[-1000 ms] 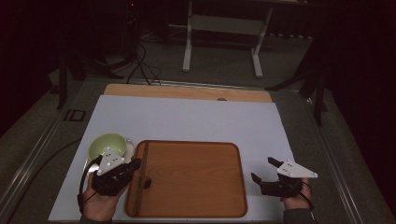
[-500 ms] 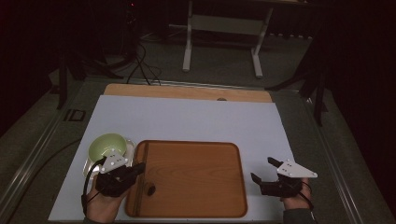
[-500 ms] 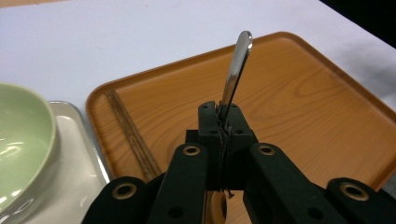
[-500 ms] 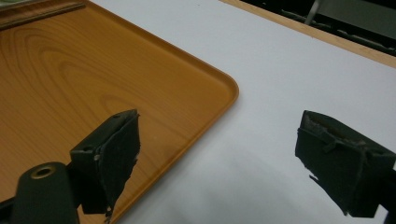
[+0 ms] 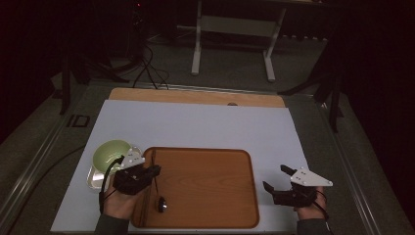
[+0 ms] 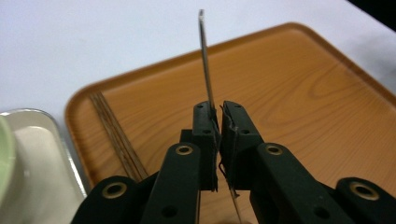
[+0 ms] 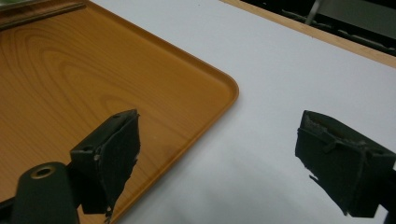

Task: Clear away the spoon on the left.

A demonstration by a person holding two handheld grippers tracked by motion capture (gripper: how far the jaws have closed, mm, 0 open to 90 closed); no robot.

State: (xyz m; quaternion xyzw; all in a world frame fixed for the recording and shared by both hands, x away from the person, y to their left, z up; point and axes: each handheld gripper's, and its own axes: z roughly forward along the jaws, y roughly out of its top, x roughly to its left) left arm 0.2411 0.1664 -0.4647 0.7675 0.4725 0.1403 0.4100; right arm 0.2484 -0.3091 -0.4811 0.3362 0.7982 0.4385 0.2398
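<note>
My left gripper hovers over the left part of the wooden tray. A metal spoon runs through it, bowl end low on the tray near the front edge. In the left gripper view the thin handle stands up between the pads, against the left one. The jaws have just been opening a little, with the handle still pinched between them. My right gripper rests over the white mat to the right of the tray, open and empty.
A pair of brown chopsticks lies along the tray's left rim. A green bowl sits on a small pale dish left of the tray. The white mat stretches behind the tray to a wooden strip.
My left hand has come down and slightly right, bringing the spoon's bowl end lower and nearer the tray's front edge. The right hand has kept still.
</note>
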